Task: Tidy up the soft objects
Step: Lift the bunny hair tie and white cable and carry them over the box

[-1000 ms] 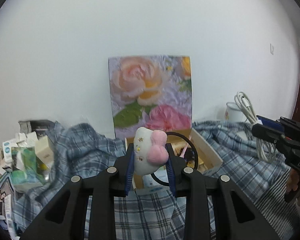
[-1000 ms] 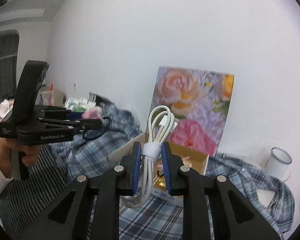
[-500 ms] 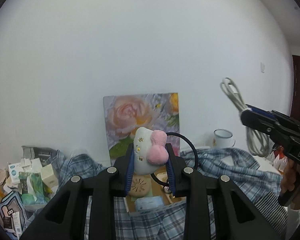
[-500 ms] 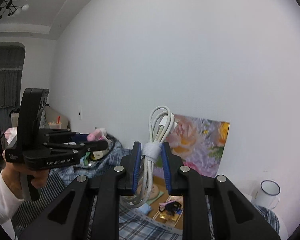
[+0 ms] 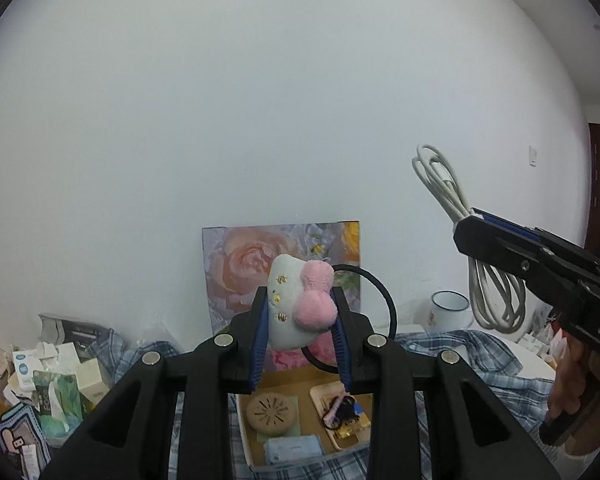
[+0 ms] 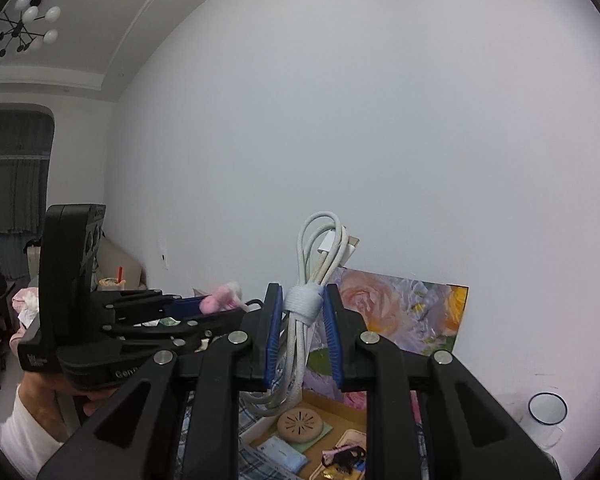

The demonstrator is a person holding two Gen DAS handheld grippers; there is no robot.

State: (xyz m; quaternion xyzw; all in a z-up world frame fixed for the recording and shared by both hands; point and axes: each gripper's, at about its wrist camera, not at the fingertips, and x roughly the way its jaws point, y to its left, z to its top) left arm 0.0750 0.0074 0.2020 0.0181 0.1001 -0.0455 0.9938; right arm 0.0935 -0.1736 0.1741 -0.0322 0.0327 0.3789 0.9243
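At the far left of the left wrist view, a heap of small cartons and packets [image 5: 40,376] is seen piled against the white wall, beside a rumpled blue plaid cloth [image 5: 467,356] that is spread across the surface. In the middle, the left gripper [image 5: 300,344] is held raised above an open cardboard box [image 5: 300,420], and its blue-padded fingers are pinched on a white plush hair tie [image 5: 290,312] with a pink bow and a black elastic loop. The near part of the box is hidden by the gripper's black frame. Inside the box a round tan perforated disc [image 5: 270,415], a pale blue packet [image 5: 294,449] and a small tray of dark oddments [image 5: 341,410] are seen lying side by side. A floral picture [image 5: 240,264] is propped upright against the wall just behind the box. Further right, a white enamel mug [image 5: 449,310] with a dark rim is stood on the cloth near the wall. At the far right, the right gripper [image 6: 303,340] is held raised, and a coiled white cable [image 6: 307,308], bound by a pale strap, is clamped between its blue pads. The cable's loops are hung below the fingers, partly blocking the box in the right wrist view. In that view a ceiling lamp [image 6: 24,28] is seen at the upper left.
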